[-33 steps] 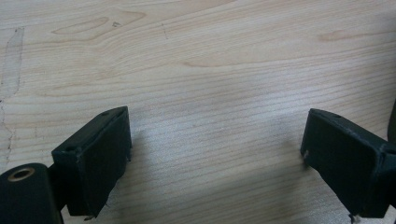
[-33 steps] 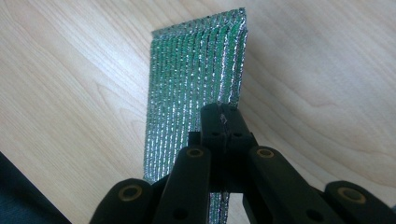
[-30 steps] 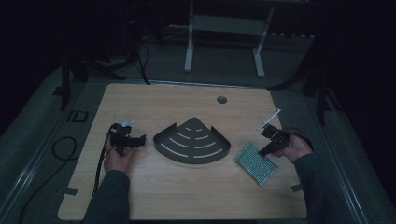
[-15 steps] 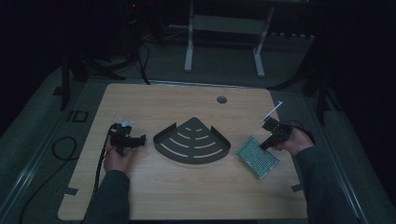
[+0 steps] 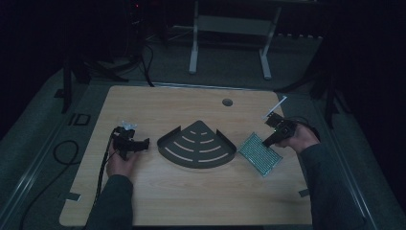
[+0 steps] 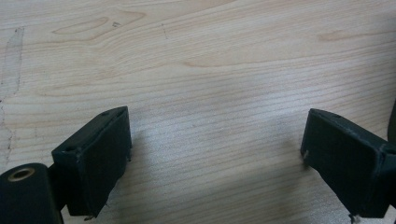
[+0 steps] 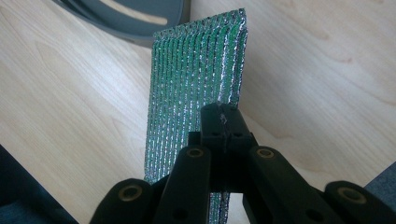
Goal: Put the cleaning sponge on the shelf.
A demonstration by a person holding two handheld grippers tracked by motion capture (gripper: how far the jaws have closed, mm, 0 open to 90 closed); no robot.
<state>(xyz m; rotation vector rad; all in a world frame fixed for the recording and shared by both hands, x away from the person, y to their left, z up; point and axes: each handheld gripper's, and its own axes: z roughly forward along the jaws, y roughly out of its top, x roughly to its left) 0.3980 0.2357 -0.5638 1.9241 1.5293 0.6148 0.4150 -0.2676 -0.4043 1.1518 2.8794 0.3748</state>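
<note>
Green-and-silver mesh pad pinched in the right claw, lifted (lower right); dark corner tray awaits; left claw wide, idle.

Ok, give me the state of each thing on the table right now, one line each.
Green scouring pad: pinched at one edge, partly lifted off the table.
Right gripper: shut on the pad.
Left gripper: open, nothing between its jaws, over bare wood.
Grey corner shelf: flat on the table, untouched.
</note>
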